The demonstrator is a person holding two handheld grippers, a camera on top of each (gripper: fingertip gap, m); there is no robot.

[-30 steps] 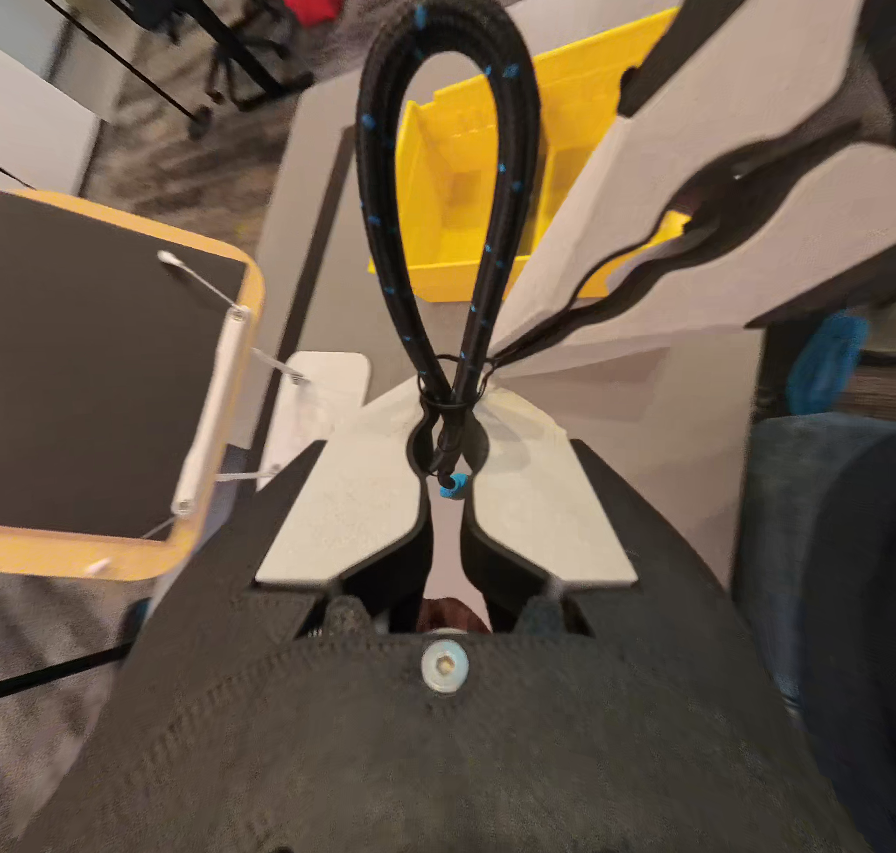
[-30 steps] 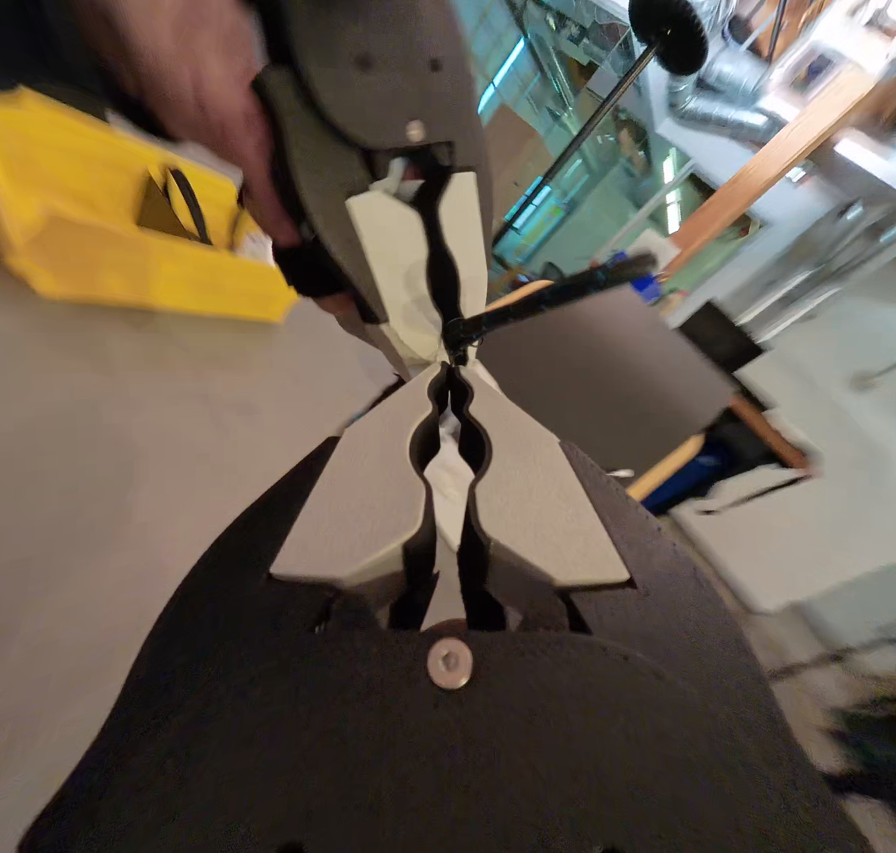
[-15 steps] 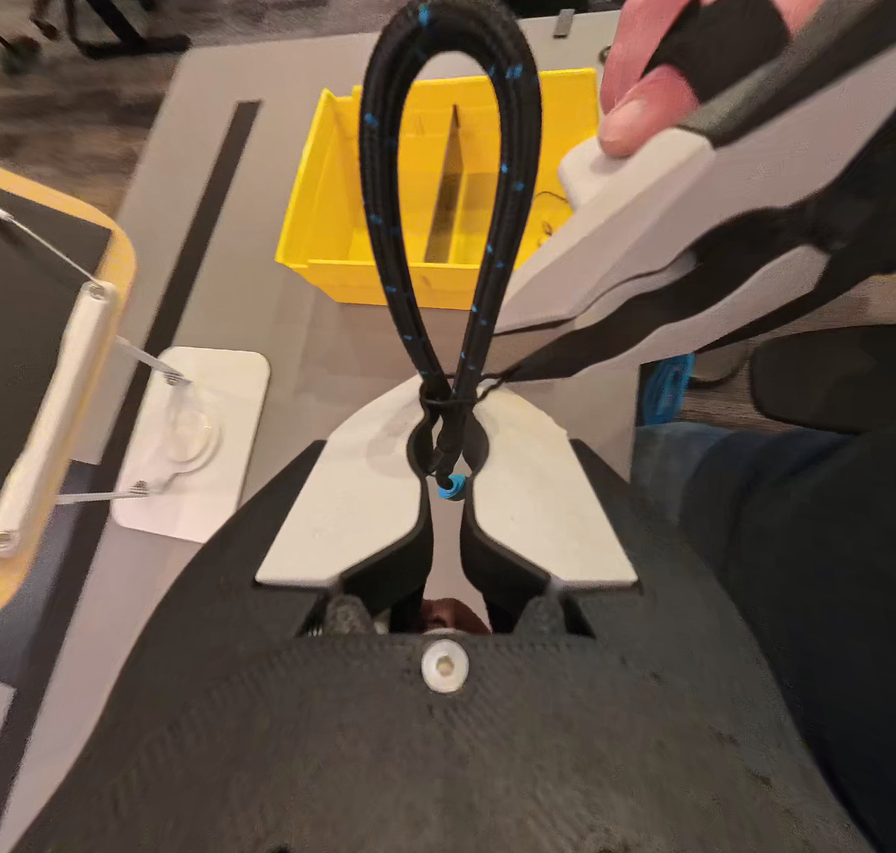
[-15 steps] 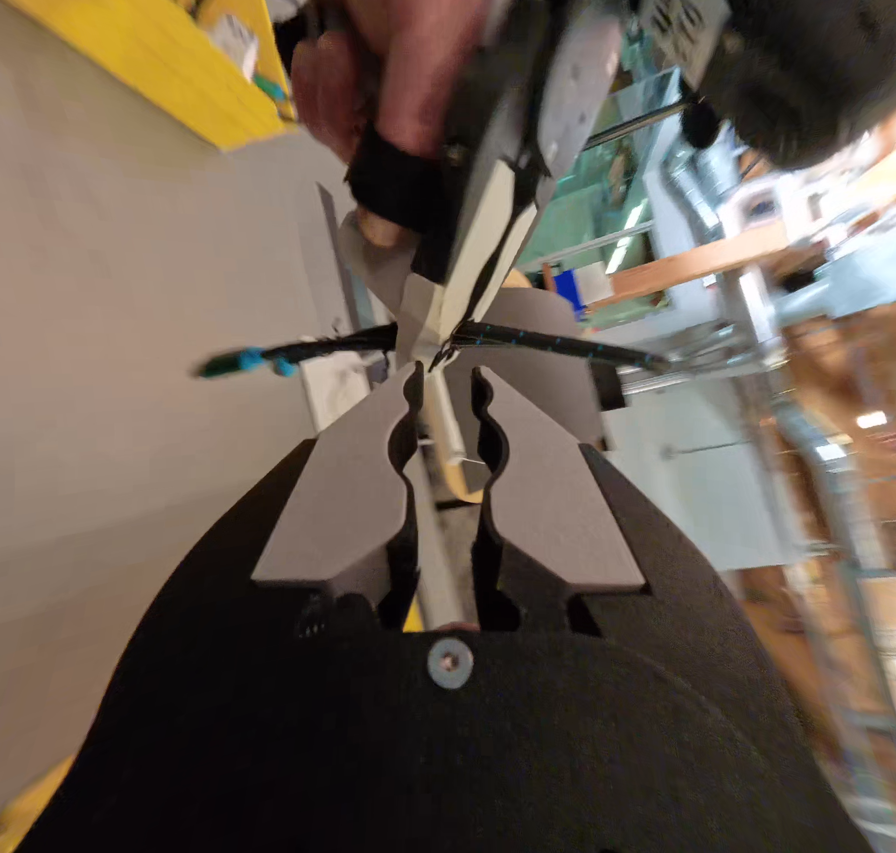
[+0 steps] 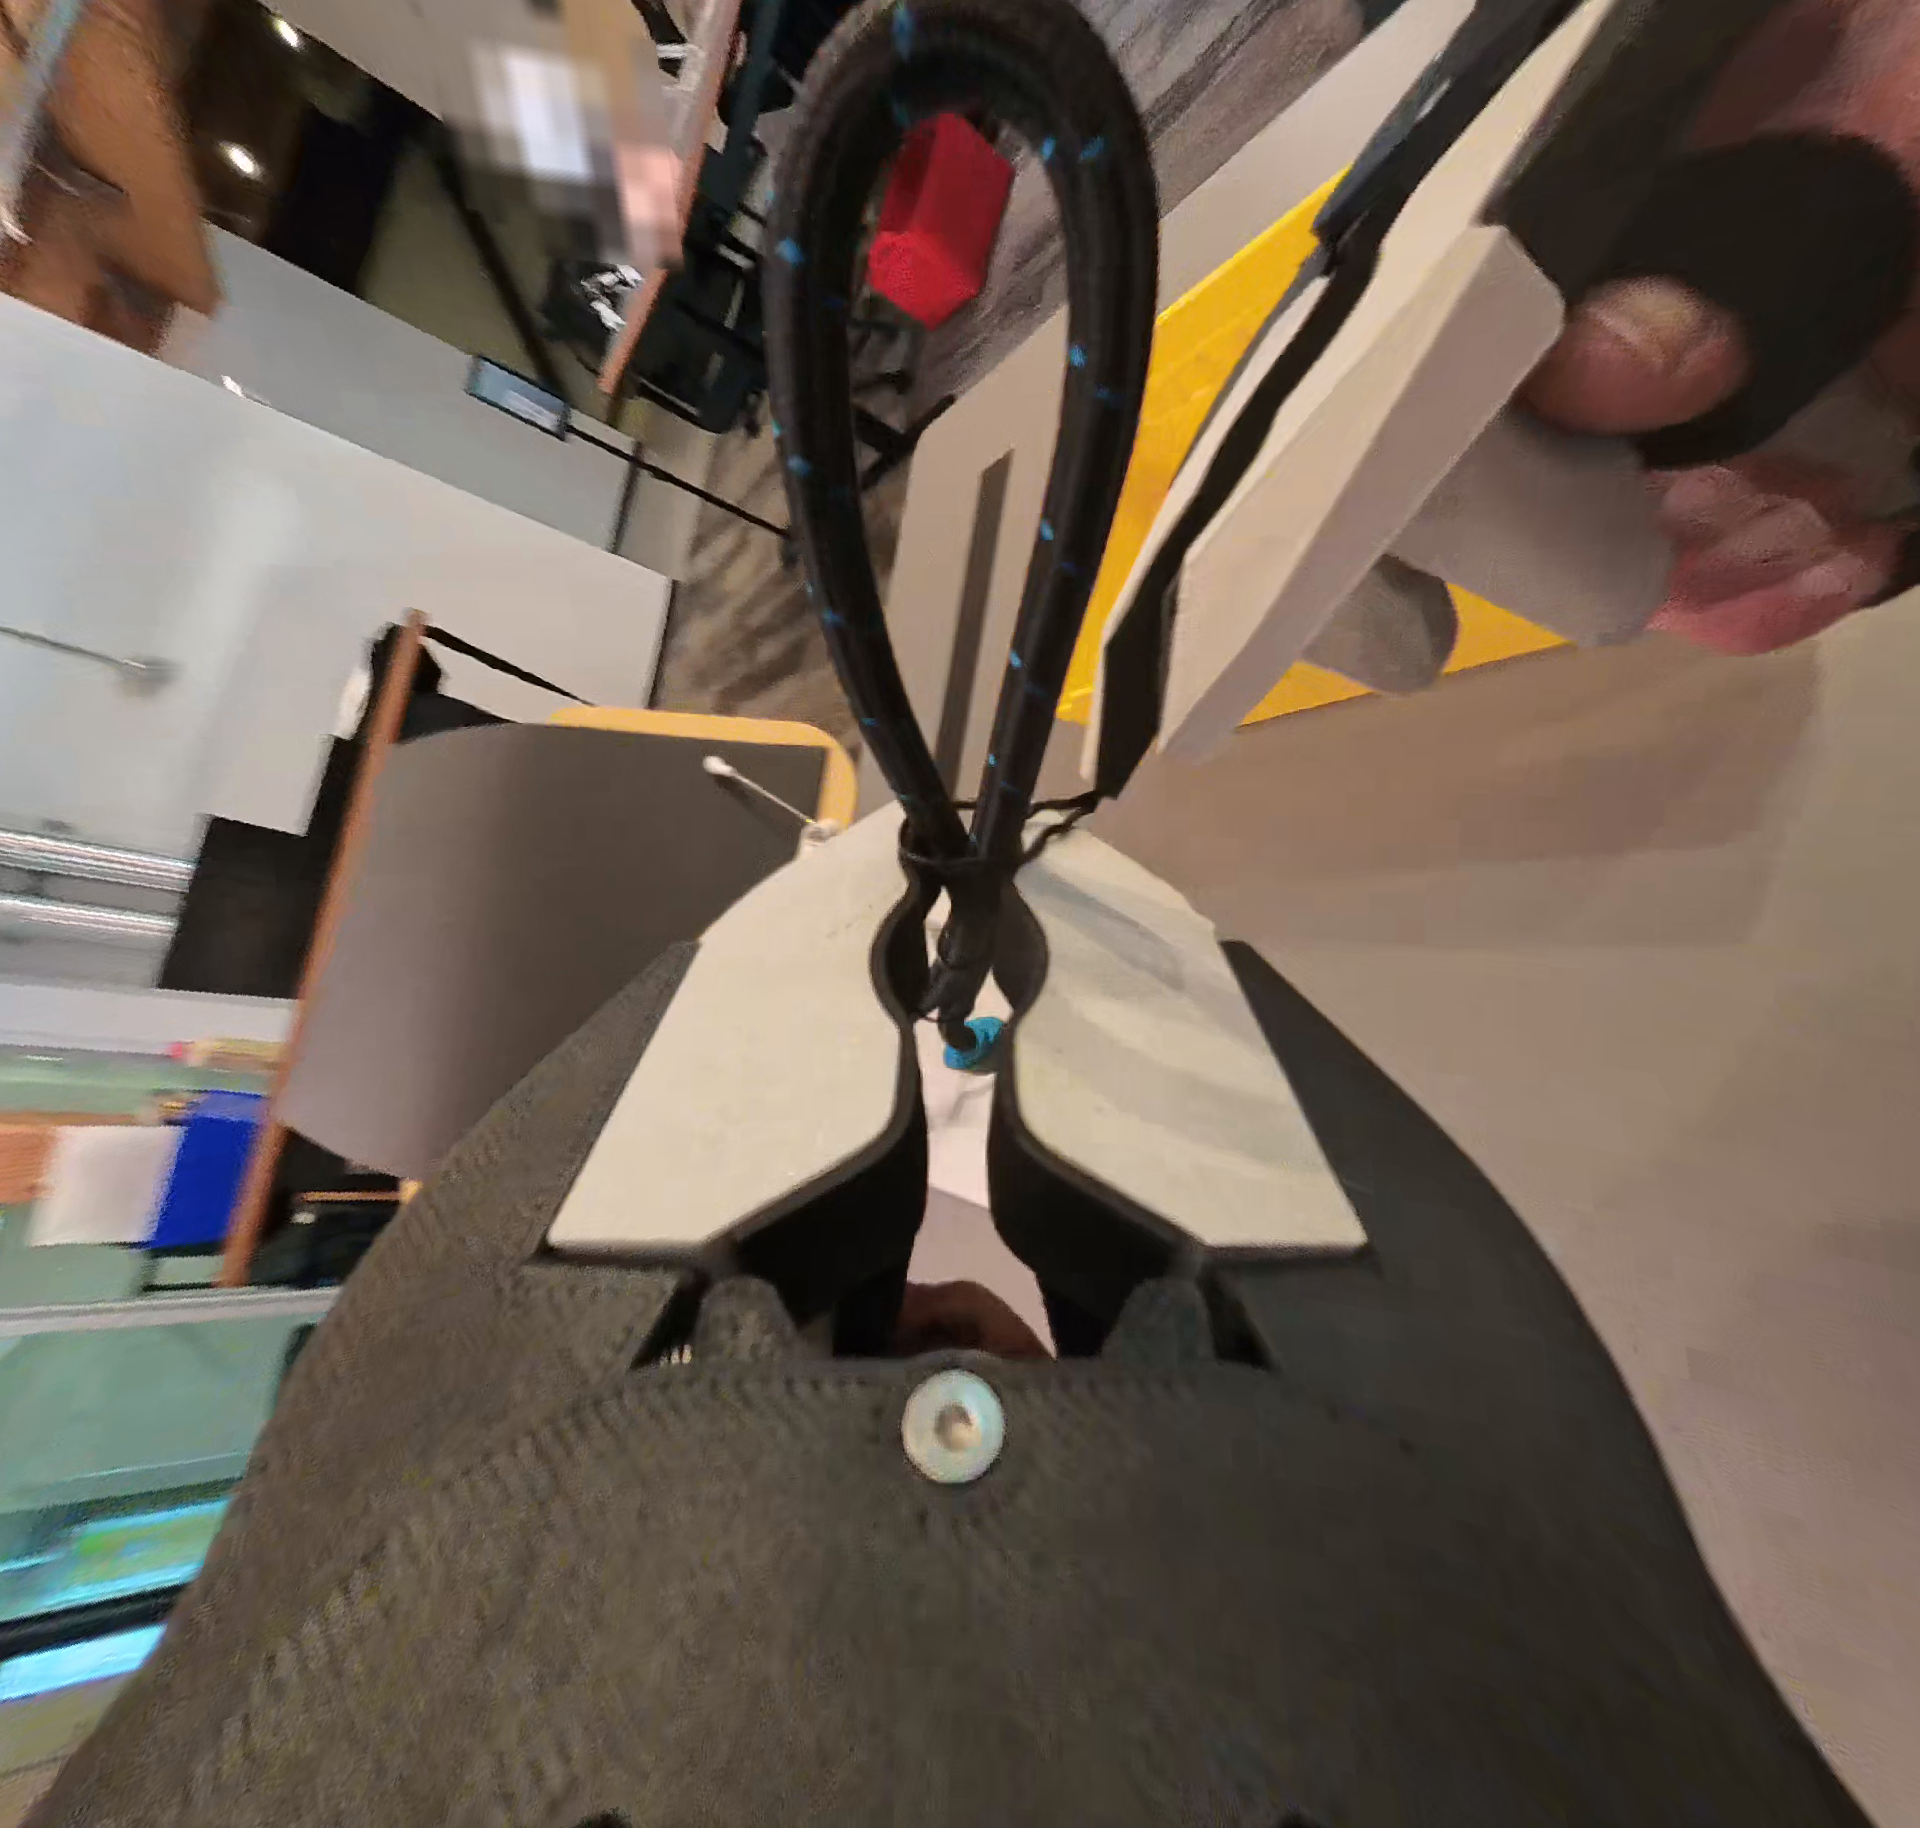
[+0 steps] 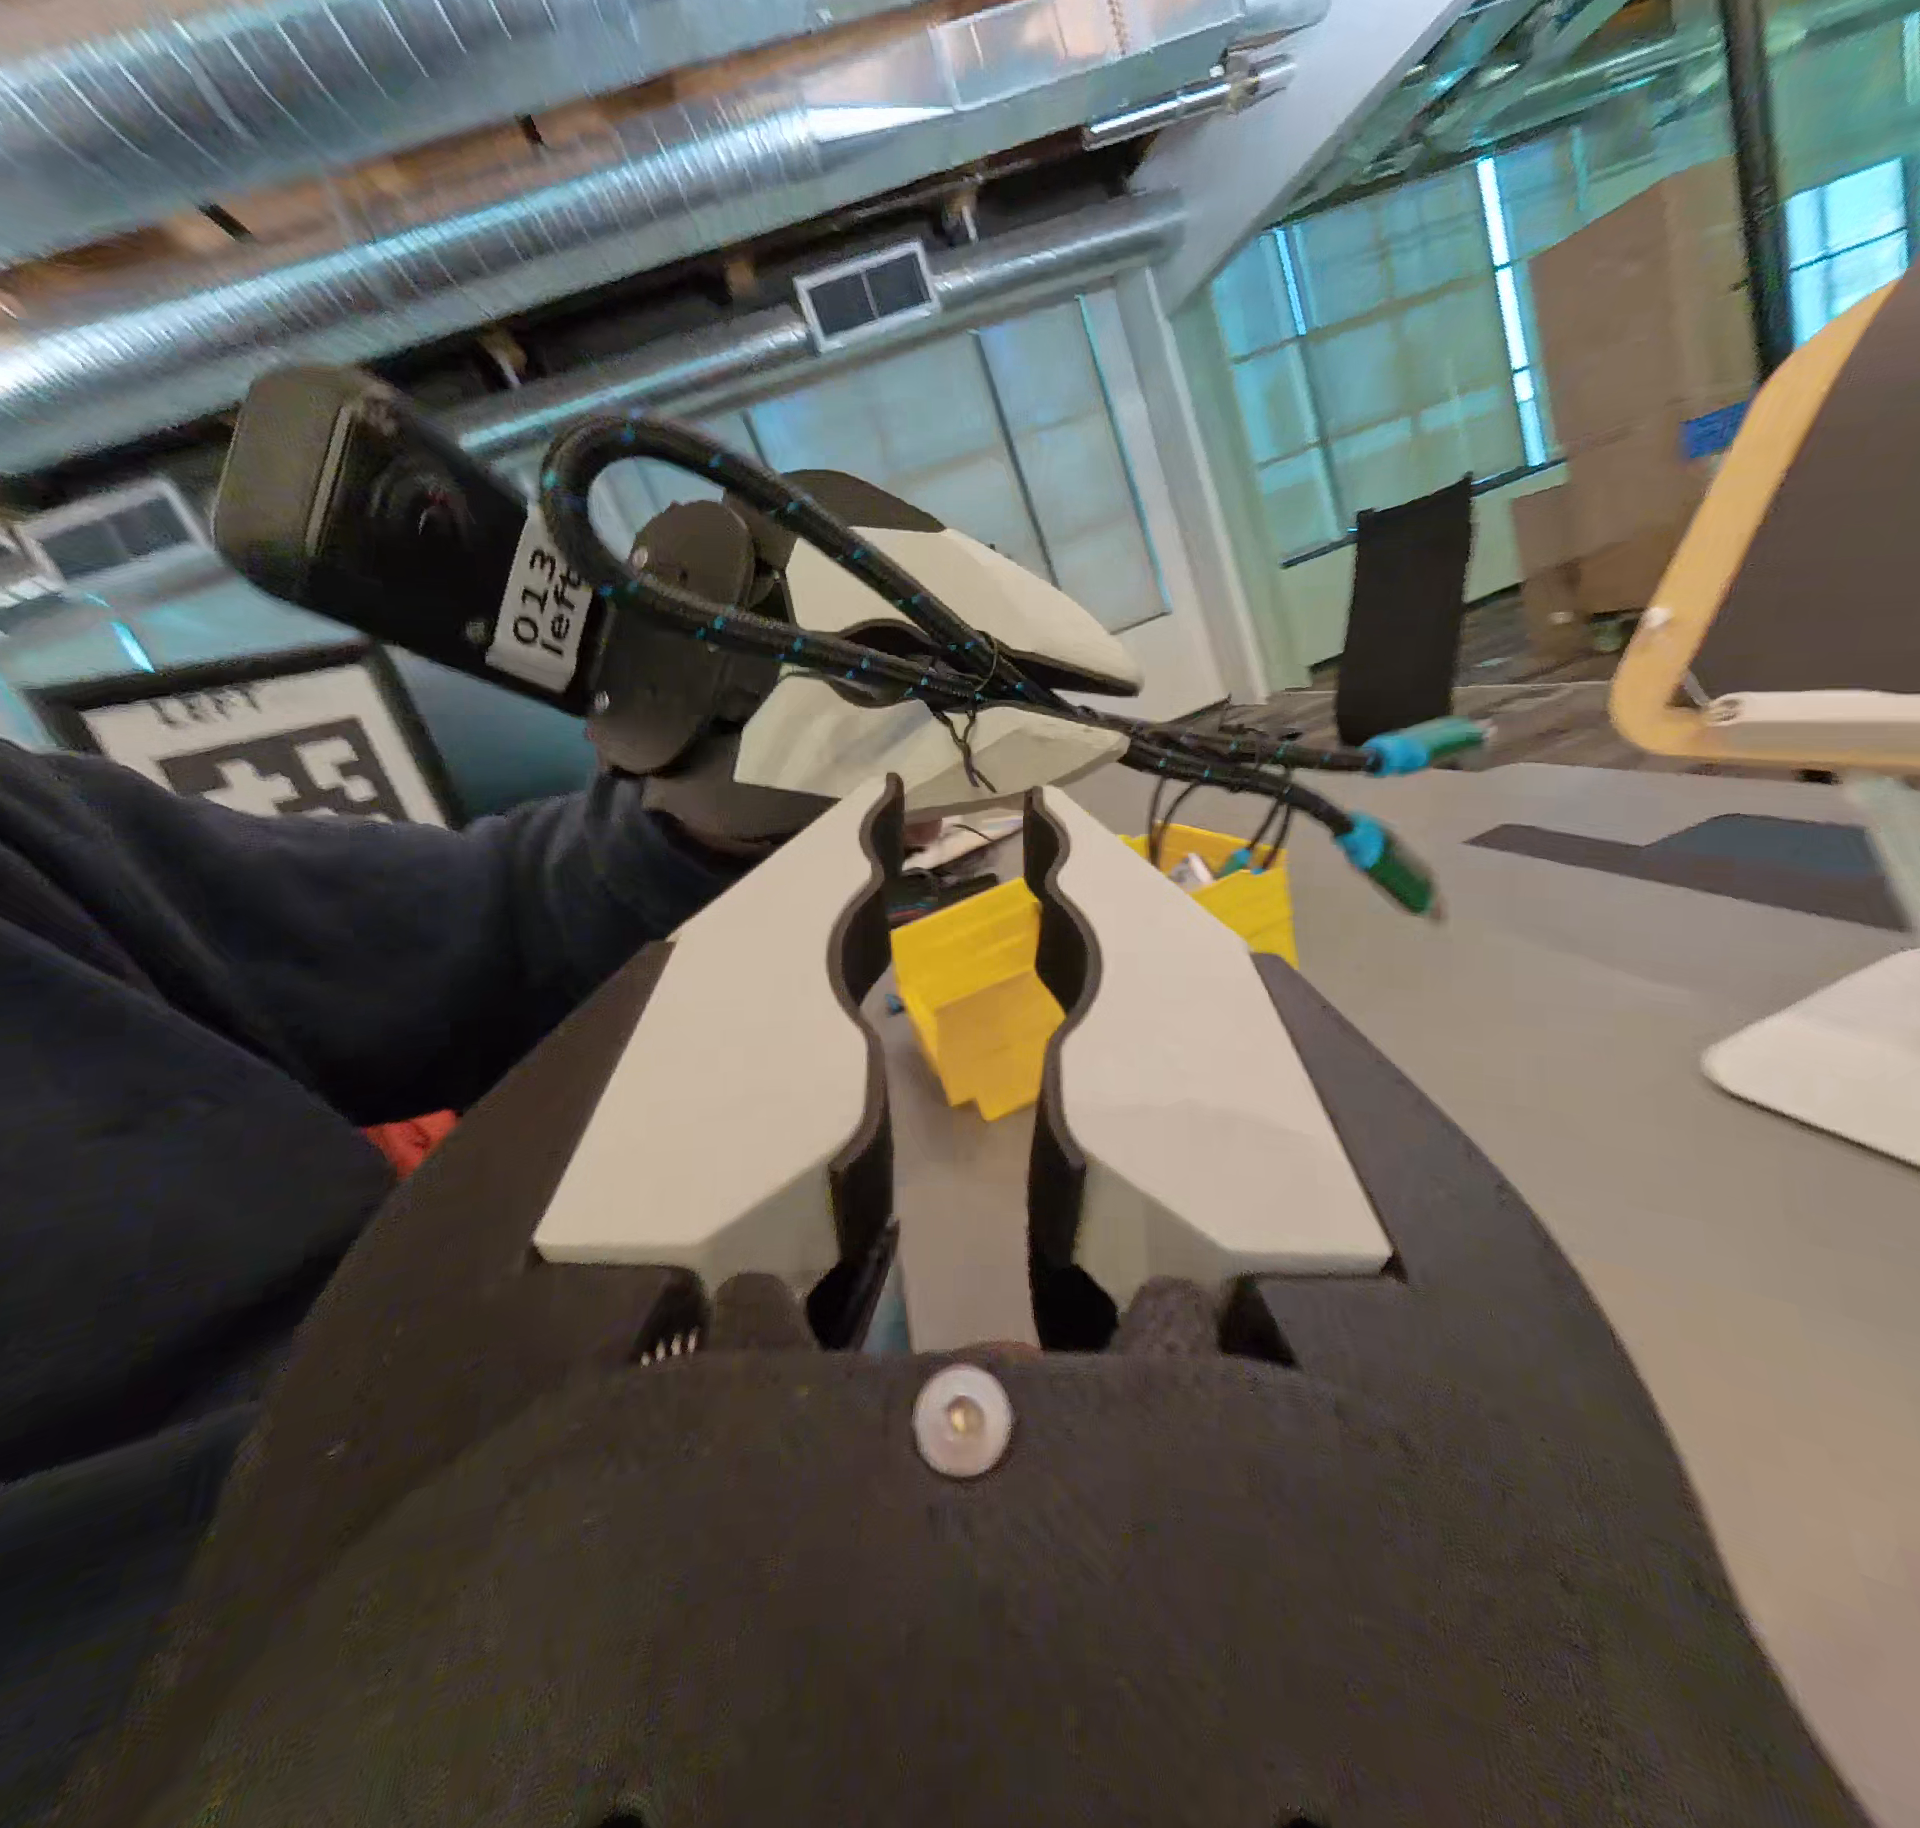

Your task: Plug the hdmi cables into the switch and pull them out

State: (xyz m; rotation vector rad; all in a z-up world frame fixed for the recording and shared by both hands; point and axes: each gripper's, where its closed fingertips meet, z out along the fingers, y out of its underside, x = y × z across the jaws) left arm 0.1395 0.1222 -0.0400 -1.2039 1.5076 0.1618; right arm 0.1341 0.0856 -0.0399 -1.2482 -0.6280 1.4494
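Backing off from the tie, the right gripper (image 6: 961,822) now stands with its jaws apart; the left gripper (image 5: 961,905) stays clamped on the bundled hdmi cable (image 5: 966,324) (twist tie still on). No switch shows, so plugging hasn't begun.

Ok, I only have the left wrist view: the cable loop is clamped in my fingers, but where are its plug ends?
Observer: Both plug ends of the cable stick out past the left gripper, hanging free above the table.
Operator: What do they look like?
Observer: Green tips with blue collars, side by side, one lower.
Operator: And the right gripper?
Observer: The right gripper is open, fingers apart, nothing between them.
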